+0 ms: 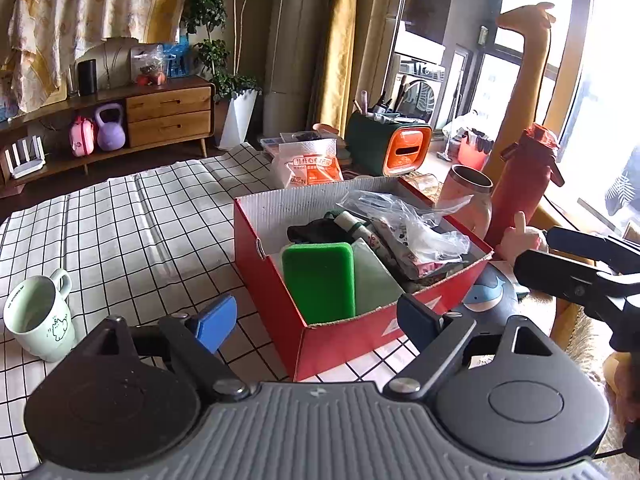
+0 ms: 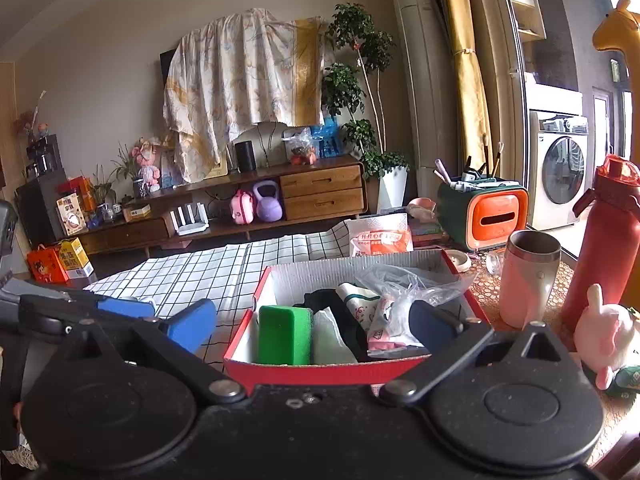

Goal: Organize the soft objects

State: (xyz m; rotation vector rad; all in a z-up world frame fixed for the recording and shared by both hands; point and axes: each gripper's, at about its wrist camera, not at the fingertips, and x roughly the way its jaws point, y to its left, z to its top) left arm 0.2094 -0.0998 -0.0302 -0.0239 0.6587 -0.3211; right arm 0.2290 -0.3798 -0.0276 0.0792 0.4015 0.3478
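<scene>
A red cardboard box (image 1: 340, 340) stands on the checked tablecloth and holds a green sponge (image 1: 320, 280), a pale folded cloth (image 1: 374, 284), a dark soft item (image 1: 316, 230) and a crumpled plastic bag (image 1: 404, 216). My left gripper (image 1: 316, 320) is open and empty, its blue fingers either side of the box's near corner. My right gripper (image 2: 314, 326) is open and empty in front of the box (image 2: 320, 372); the sponge (image 2: 284, 334) shows between its fingers. A pink plush toy (image 2: 608, 336) lies to the right of the box.
A pale green mug (image 1: 40, 316) stands at the left on the cloth. A pink steel cup (image 2: 528, 276), a red bottle (image 2: 604, 248), an orange-and-green tissue box (image 2: 496, 216) and a snack bag (image 2: 380, 236) stand behind and right of the box.
</scene>
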